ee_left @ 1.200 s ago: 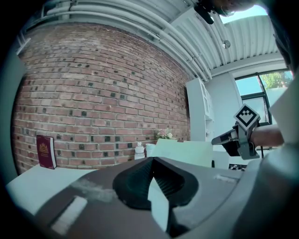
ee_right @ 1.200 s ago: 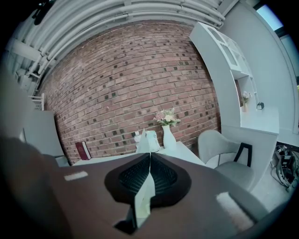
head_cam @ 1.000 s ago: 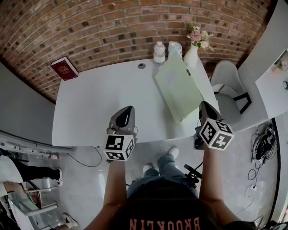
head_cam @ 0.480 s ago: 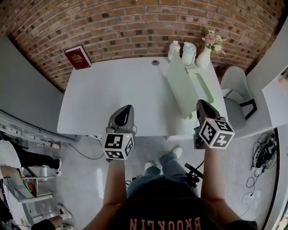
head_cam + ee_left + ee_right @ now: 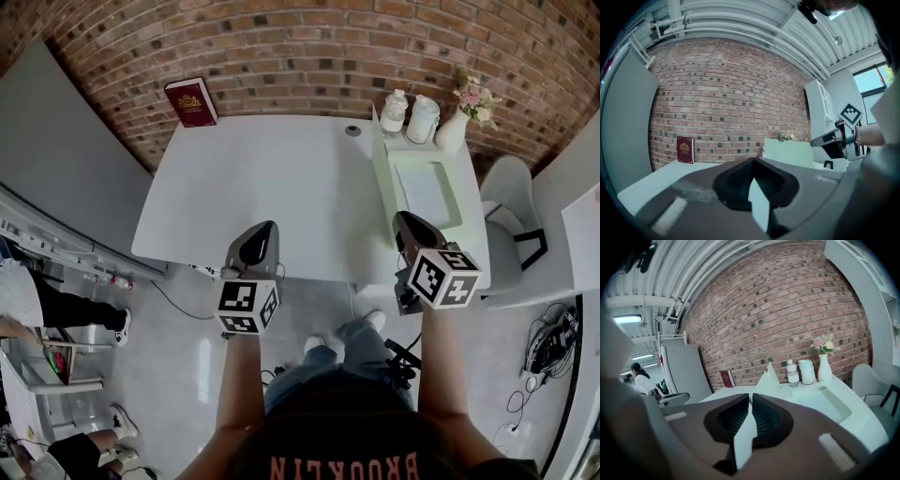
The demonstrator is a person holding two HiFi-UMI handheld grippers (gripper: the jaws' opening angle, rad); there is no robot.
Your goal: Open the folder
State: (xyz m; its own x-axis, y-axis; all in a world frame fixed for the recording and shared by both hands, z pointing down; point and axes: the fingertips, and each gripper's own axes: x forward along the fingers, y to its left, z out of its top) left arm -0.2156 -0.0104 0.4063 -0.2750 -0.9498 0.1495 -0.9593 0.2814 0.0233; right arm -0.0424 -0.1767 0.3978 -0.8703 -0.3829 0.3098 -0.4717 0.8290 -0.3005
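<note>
The pale green folder lies at the right end of the white table (image 5: 272,178). Its base (image 5: 427,192) is flat, and its cover (image 5: 380,173) stands upright on edge along the base's left side. My right gripper (image 5: 401,223) is at the cover's near end. In the right gripper view the cover (image 5: 768,379) rises just beyond the tips of my right gripper (image 5: 751,397), whose jaws are opening a crack and no longer press on it. My left gripper (image 5: 265,230) hovers over the table's front edge. It is shut and holds nothing (image 5: 753,161).
A red book (image 5: 191,101) stands against the brick wall at the far left. Two bottles (image 5: 395,111) and a vase of flowers (image 5: 461,117) crowd the far right corner behind the folder. A white chair (image 5: 511,216) stands past the table's right end.
The folder's cover has swung up from lying flat to standing upright, led leftward by my right gripper. The right jaws have started to part. My left gripper has kept shut near the front edge.
</note>
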